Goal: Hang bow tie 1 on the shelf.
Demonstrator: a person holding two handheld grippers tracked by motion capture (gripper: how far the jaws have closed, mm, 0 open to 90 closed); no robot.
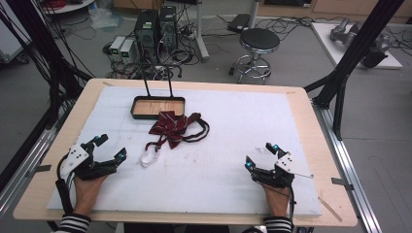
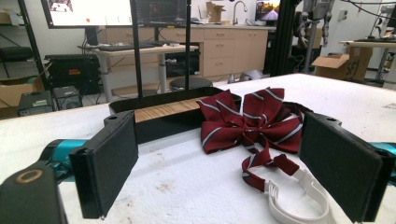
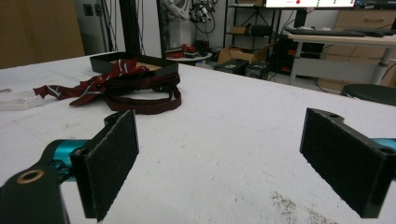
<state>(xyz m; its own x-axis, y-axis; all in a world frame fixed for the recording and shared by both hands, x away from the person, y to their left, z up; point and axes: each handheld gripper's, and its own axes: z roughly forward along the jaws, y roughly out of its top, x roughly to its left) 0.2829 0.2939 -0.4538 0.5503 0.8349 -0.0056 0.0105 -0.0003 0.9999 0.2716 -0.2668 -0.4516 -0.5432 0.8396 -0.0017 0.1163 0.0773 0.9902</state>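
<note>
1. High view: bow tie [image 1: 171, 127] lies at the tabletop [image 1: 233, 145] centre, touching the black tray [image 1: 158, 107] at 12 o'clock.
2. Left gripper [image 1: 108, 148], 8 o'clock: jaws apart, empty.
3. Right gripper [image 1: 260, 156], 4 o'clock: jaws apart, empty.
4. Risk: the trailing strap [image 1: 199, 131] and white clasp [image 1: 149, 157] may snag or drag if the bow alone is lifted.

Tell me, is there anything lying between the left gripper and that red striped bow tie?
Nothing but bare white mat. In the high view the left gripper sits apart from the bow tie; only the tie's white clasp reaches toward it.
</note>
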